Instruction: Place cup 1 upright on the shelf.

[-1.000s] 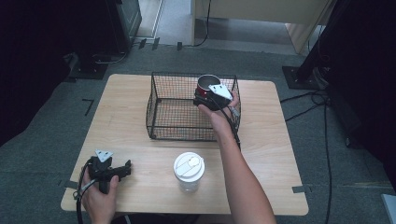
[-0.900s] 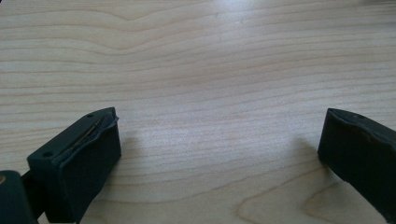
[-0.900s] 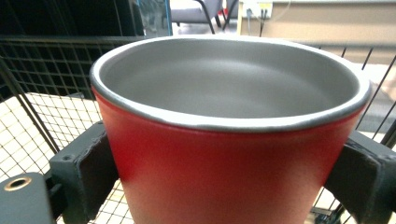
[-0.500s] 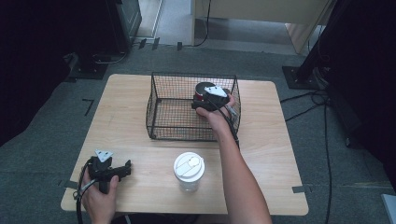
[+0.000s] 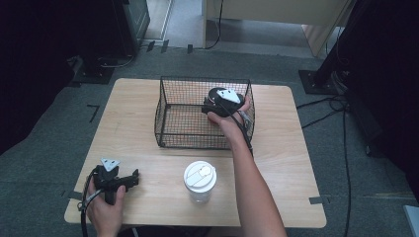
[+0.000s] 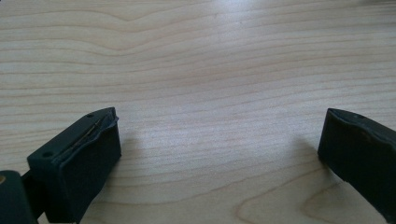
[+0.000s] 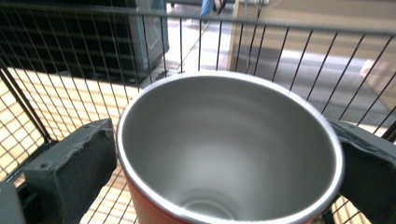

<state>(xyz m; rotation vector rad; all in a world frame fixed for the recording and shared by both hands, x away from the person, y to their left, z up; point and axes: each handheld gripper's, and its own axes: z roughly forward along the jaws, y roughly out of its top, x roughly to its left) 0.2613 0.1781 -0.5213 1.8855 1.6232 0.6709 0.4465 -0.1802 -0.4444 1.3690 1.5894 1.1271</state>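
Basket: a black wire basket (image 5: 170, 111) stands at the back middle of the wooden table (image 5: 296, 163); everything else is placed from it
Cup: a steel cup (image 7: 229, 149) with an orange-red outside, open mouth up; it sits in the basket's right back corner, inside the wires
Right gripper: the right gripper (image 5: 217, 102) is down in that same corner; its jaws stand one to each side of the cup, pressed to the wall just under the rim, so I'd call it clamped
Left gripper: the left gripper (image 5: 129, 178) rests on the table well in front of the basket, towards its left; jaws wide apart over bare wood, nothing between them
Lidded jar: a clear jar with a white lid (image 5: 199, 180) stands in front of the basket, apart from it
Handling: stiff, hard, probably fairly light since it's empty; the smooth metal looks slippery; I'd take it across the wall below the rim, square on
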